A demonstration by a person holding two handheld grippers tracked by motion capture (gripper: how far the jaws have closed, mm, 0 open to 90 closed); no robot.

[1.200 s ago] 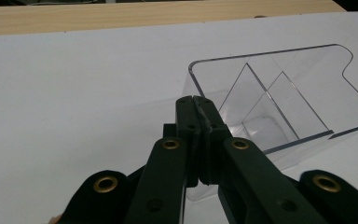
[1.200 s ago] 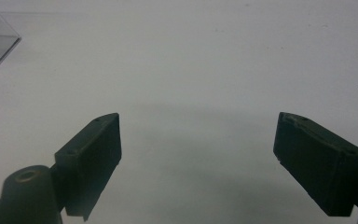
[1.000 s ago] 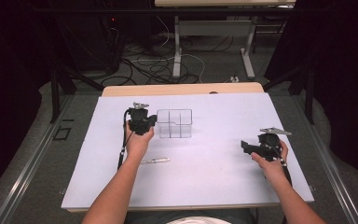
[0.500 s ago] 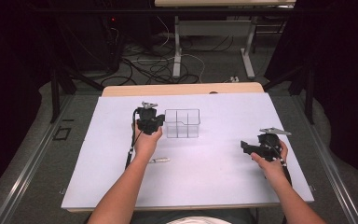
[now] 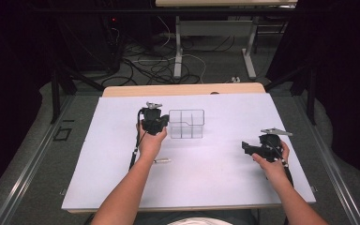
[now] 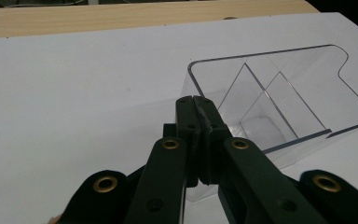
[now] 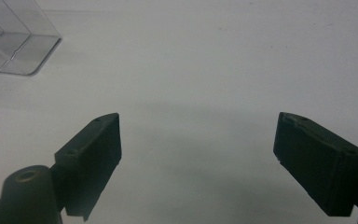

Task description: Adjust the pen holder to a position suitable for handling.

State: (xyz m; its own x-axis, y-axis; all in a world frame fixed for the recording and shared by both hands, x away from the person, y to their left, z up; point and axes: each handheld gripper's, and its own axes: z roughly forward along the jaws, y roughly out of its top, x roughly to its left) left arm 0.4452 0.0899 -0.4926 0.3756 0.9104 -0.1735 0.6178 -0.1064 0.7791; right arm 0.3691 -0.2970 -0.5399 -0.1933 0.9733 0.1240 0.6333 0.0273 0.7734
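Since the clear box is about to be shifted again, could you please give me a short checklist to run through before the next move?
1. Left tongs shut on the near wall of the clear plastic divided box: ok.
2. Box upright on the white table sheet: ok.
3. Box compartments hold nothing: ok.
4. Right tongs open, apart from the box: ok.
5. Small silvery pen-like item lies clear of the box: ok.
6. Grip firm enough to drag: cannot tell.

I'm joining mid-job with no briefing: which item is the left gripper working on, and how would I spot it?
Start from the white table sheet. Toward its far edge, left of centre, stands a clear plastic organiser box with inner dividers; the left gripper is shut on its near wall. It is see-through and upright, unlike the small pen-like object lying flat behind that hand.
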